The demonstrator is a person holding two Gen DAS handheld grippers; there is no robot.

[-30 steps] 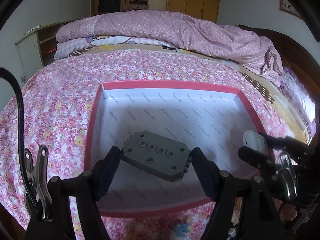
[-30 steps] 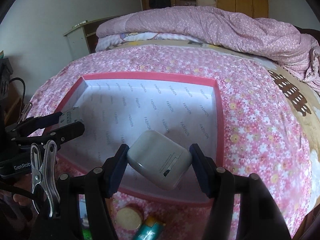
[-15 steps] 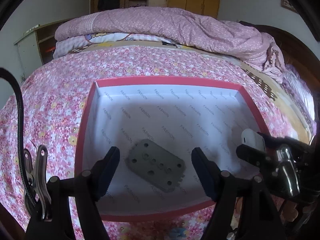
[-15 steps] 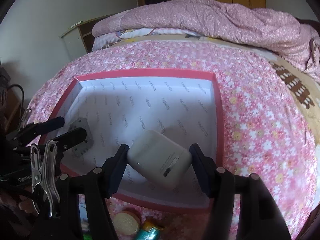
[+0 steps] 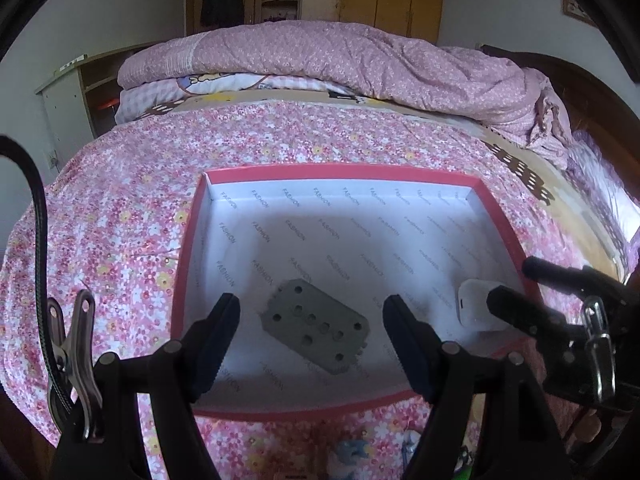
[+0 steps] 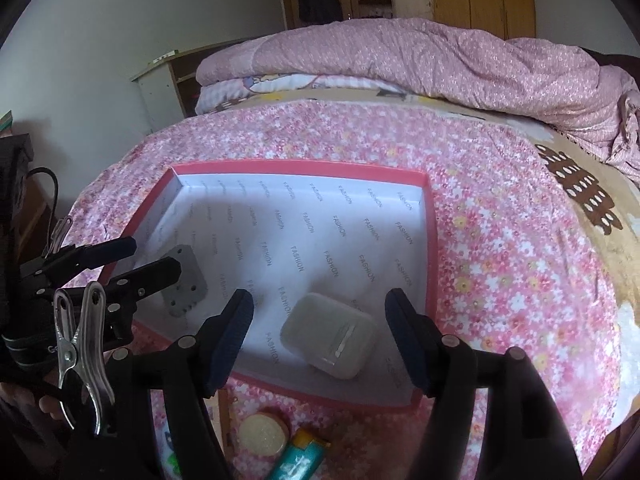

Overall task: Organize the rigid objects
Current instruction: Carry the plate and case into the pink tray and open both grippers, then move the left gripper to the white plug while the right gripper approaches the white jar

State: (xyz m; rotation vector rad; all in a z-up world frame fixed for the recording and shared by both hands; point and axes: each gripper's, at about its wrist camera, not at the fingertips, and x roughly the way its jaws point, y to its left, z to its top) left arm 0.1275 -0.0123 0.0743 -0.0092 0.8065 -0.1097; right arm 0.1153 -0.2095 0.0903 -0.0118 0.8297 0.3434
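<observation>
A shallow red box [image 5: 188, 240] with white printed lining lies on the flowered bedspread; it also shows in the right wrist view [image 6: 430, 240]. A grey perforated plate [image 5: 318, 326] lies flat inside it near the front left, also seen in the right wrist view [image 6: 186, 282]. A white earbud case [image 6: 330, 334] lies inside near the front right, and shows in the left wrist view [image 5: 472, 306]. My left gripper [image 5: 312, 344] is open above the plate. My right gripper [image 6: 320, 334] is open around the case without touching it.
In front of the box on the bedspread lie a round gold-lidded tin [image 6: 266, 434] and a teal lighter [image 6: 298, 460]. A folded pink quilt [image 5: 360, 64] is piled at the far end of the bed. A cabinet [image 6: 160, 80] stands at the left.
Both grippers opened and let go: the plate and then the earbud case dropped onto the box floor. Both grippers have drawn back and up a little.
</observation>
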